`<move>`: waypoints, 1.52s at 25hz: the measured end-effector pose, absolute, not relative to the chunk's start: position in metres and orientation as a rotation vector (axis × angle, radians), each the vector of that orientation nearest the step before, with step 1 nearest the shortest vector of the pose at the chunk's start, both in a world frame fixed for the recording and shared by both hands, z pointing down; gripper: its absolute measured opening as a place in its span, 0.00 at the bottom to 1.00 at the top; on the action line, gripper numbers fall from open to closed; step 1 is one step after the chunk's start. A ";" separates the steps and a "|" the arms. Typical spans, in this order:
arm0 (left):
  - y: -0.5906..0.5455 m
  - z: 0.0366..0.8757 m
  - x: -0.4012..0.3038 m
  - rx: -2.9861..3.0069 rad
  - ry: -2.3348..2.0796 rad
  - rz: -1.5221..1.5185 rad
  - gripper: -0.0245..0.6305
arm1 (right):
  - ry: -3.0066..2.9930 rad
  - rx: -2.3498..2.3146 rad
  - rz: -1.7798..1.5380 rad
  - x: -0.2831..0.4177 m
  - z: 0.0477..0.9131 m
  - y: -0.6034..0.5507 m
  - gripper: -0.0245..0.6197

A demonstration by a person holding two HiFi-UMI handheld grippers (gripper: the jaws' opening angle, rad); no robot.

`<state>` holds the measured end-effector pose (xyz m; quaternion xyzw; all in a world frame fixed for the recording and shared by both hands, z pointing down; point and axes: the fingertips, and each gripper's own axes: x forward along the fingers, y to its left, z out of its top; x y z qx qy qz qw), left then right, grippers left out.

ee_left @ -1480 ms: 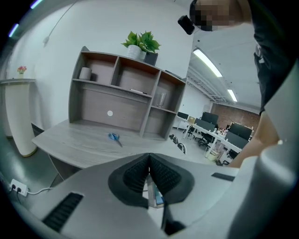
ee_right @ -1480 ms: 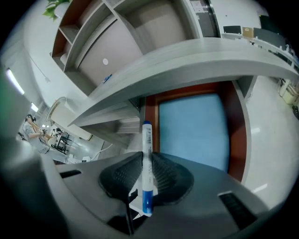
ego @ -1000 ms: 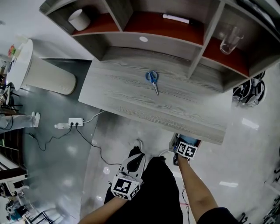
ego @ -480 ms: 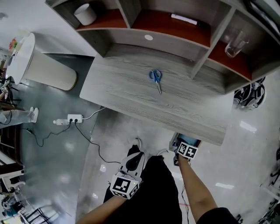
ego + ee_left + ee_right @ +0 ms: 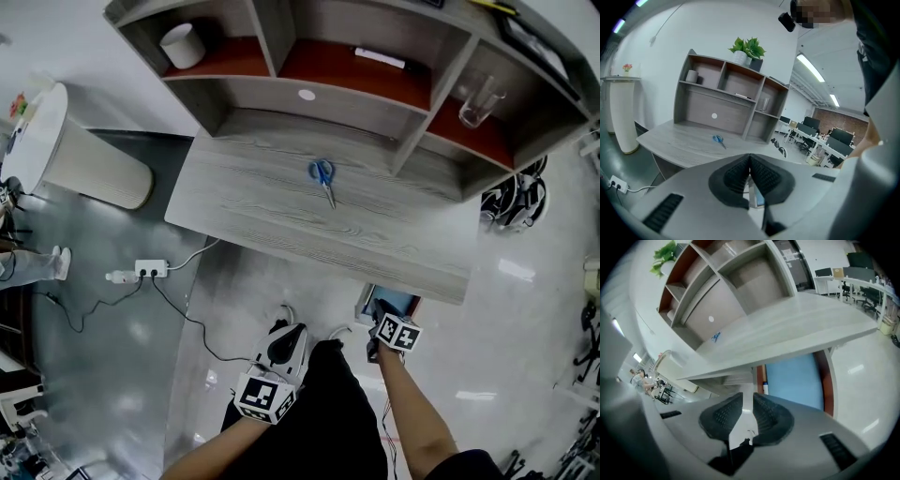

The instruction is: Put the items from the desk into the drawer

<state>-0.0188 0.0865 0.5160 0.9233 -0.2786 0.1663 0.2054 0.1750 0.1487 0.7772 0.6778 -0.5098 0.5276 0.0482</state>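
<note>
Head view: scissors (image 5: 323,178) on desk (image 5: 253,211); L gripper (image 5: 750,161) jaws together, R gripper (image 5: 747,405) narrow gap.

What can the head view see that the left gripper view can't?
Only the head view: the right gripper, held low in front of the desk.
Only the left gripper view: the plant on top of the shelf, faraway office tables, and the left gripper up close, jaws shut with nothing in them.
Both: the blue scissors lying on the desk, and the glass in the shelf.
</note>
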 end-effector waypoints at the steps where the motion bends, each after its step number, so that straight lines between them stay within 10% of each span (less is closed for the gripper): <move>1: 0.086 0.515 -0.020 2.576 -0.765 0.459 0.06 | -1.566 2.091 1.597 0.174 0.766 0.147 0.16; 38: 0.029 0.378 -0.013 2.810 -0.435 0.084 0.06 | -1.848 2.442 0.383 0.062 0.382 0.080 0.08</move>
